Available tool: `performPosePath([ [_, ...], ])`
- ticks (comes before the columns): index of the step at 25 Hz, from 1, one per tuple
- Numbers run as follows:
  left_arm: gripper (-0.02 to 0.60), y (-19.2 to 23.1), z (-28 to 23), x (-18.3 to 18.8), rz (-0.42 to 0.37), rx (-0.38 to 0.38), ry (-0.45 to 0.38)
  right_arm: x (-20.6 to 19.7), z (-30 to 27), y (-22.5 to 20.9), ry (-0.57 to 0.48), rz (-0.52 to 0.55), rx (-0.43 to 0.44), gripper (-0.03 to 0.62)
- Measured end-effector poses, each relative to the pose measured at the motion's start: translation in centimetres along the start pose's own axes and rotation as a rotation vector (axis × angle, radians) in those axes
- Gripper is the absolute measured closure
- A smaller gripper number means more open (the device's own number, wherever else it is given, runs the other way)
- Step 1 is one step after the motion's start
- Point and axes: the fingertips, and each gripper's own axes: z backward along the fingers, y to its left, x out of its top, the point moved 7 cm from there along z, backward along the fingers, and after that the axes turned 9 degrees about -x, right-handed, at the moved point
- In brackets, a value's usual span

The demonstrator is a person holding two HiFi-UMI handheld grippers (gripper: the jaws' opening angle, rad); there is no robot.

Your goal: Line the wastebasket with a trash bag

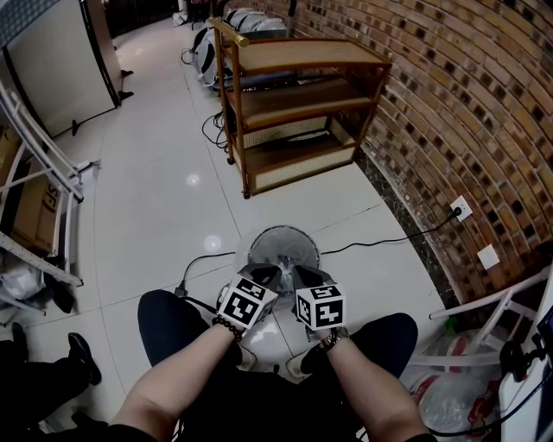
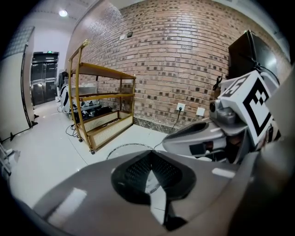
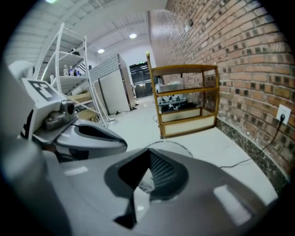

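Head view: mesh wastebasket [image 1: 283, 245] stands on the floor [image 1: 164, 198] by the knees, lining not discernible; left hand-held gripper [image 1: 266, 276] and right hand-held gripper [image 1: 302, 278], both closed and empty, hover at its near rim, likely to work there.

Illumination is bright, even indoor light. A ceiling light [image 2: 63, 13] is visible as a source in the left gripper view, and more appear in the right gripper view. The glossy floor [image 1: 155, 198] reflects them as small glare spots [image 1: 193, 179]. Shadows are soft and are darkest beneath the wooden shelf unit [image 1: 294, 112].

The head view is sharp, but barrel distortion bows the brick wall [image 1: 467, 104]. Both gripper views are fisheye, with black vignetted corners. The bodies of the left gripper [image 2: 152, 184] and right gripper [image 3: 140, 177], close to the lens, are out of focus and carry pale reflections.
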Motion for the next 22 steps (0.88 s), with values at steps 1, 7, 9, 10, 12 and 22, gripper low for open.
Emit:
performPosePath([
  [1, 0.580, -0.06, -0.02, -0.08, 0.002, 0.000, 0.000, 0.00, 0.00, 0.04, -0.001, 0.001, 0.001, 0.592],
  [7, 0.581, -0.19, 0.06, -0.20, 0.007, -0.001, -0.005, 0.17, 0.06, 0.26, -0.004, 0.010, 0.007, 0.594],
  [9, 0.580, -0.18, 0.09, -0.17, 0.008, 0.001, -0.006, 0.16, 0.09, 0.25, -0.004, 0.013, 0.008, 0.594],
  [10, 0.580, -0.18, 0.08, -0.14, 0.008, 0.002, -0.007, 0.17, 0.10, 0.23, -0.005, 0.014, 0.008, 0.594],
  [12, 0.580, -0.20, 0.08, -0.07, 0.008, 0.002, -0.009, 0.23, 0.12, 0.22, -0.007, 0.017, 0.009, 0.594],
  [22, 0.580, -0.15, 0.35, -0.12, 0.005, 0.007, -0.003, 0.35, 0.29, 0.44, -0.008, 0.023, 0.011, 0.594],
])
